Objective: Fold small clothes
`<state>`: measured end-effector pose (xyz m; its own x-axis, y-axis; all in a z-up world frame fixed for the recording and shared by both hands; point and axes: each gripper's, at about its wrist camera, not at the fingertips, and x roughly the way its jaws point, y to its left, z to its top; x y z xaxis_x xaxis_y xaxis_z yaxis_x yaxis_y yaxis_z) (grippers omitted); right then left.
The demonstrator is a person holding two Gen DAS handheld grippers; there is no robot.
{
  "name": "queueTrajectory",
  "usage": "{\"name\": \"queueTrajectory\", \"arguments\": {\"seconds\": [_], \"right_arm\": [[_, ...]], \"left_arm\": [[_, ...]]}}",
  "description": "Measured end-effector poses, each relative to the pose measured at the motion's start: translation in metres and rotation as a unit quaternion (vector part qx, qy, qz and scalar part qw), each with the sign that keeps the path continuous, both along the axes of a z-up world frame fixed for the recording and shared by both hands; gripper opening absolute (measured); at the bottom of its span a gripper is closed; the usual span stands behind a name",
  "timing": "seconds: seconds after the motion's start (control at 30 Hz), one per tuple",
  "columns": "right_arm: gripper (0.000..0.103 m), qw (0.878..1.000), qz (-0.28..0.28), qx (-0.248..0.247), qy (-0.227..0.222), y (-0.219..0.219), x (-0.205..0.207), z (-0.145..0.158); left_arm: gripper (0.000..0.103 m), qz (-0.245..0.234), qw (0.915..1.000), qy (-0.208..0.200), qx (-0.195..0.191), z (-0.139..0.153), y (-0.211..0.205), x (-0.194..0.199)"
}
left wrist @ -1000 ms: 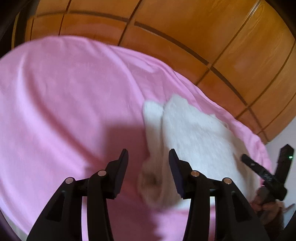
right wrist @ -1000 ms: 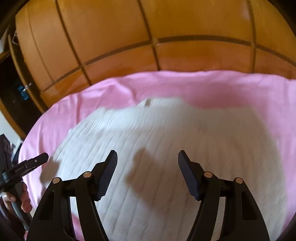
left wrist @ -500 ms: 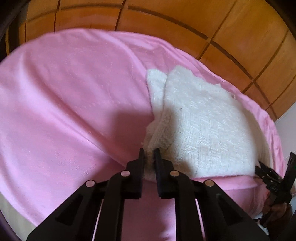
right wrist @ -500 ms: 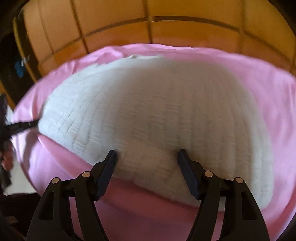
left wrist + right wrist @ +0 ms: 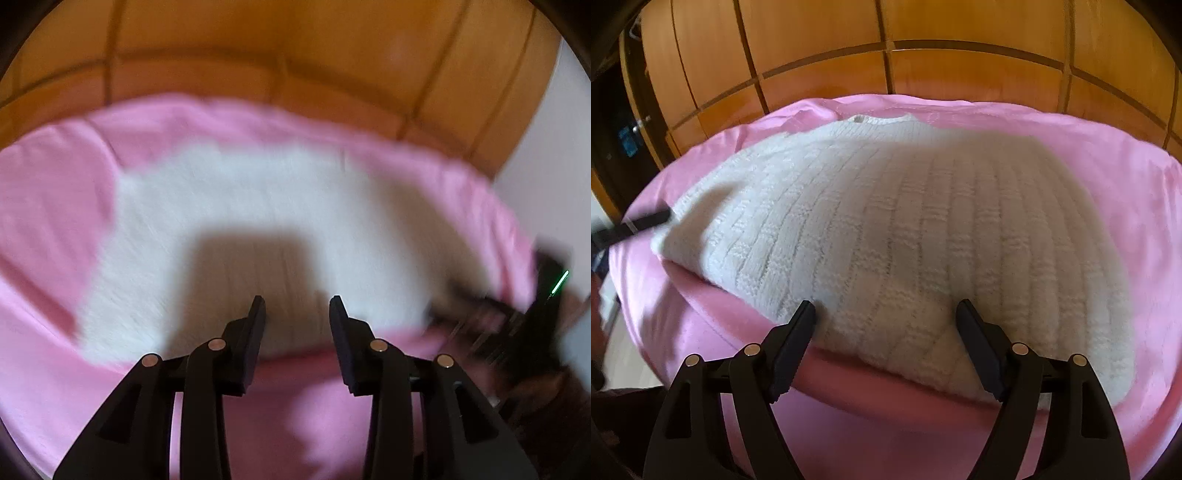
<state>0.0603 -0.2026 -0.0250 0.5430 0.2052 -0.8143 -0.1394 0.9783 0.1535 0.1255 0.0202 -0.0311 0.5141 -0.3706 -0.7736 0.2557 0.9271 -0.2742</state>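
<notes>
A white knitted sweater [image 5: 894, 229] lies folded flat on a pink sheet [image 5: 1108, 177]. It also shows, blurred, in the left wrist view [image 5: 258, 206]. My left gripper [image 5: 297, 314] is open and empty, just above the sweater's near edge. My right gripper [image 5: 886, 314] is open wide and empty, its fingertips at the sweater's near edge. The left gripper's tip [image 5: 646, 219] shows at the sweater's left corner in the right wrist view. The right gripper [image 5: 517, 317] shows blurred at the right in the left wrist view.
Wooden wardrobe panels [image 5: 886, 48] stand behind the pink-covered surface. The pink sheet [image 5: 48, 206] drops off at the near and left edges. A dark doorway [image 5: 613, 122] is at the far left.
My left gripper was shut on the sweater's corner half a second ago; it has let go, opened and swung right over the sweater. My right gripper stayed open and held near the near edge.
</notes>
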Motion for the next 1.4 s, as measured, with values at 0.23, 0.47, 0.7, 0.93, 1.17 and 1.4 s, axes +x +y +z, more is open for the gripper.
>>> {"name": "queueTrajectory", "arguments": {"seconds": [0.23, 0.47, 0.7, 0.93, 1.17, 1.4], "right_arm": [[0.077, 0.999, 0.000, 0.047, 0.015, -0.023, -0.009, 0.007], [0.072, 0.989, -0.118, 0.088, -0.024, -0.086, -0.020, 0.038], [0.065, 0.984, -0.160, 0.059, 0.056, -0.105, -0.012, -0.013], [0.064, 0.980, -0.158, 0.119, 0.006, -0.129, -0.001, 0.012], [0.064, 0.966, -0.169, 0.191, 0.041, -0.151, 0.054, -0.011], [0.062, 0.955, -0.101, 0.269, 0.076, -0.141, 0.034, -0.019]], "left_arm": [[0.034, 0.012, 0.9999, 0.005, -0.007, -0.012, 0.003, -0.014], [0.044, -0.031, 0.9974, -0.054, -0.037, 0.026, -0.016, -0.005], [0.044, -0.063, 0.9980, 0.004, 0.005, -0.011, -0.051, 0.011], [0.047, -0.045, 0.9983, -0.016, -0.034, 0.012, -0.034, 0.004], [0.048, -0.006, 0.9984, -0.024, -0.051, 0.021, -0.018, 0.015], [0.048, 0.017, 0.9986, 0.016, -0.047, -0.006, -0.012, 0.029]]}}
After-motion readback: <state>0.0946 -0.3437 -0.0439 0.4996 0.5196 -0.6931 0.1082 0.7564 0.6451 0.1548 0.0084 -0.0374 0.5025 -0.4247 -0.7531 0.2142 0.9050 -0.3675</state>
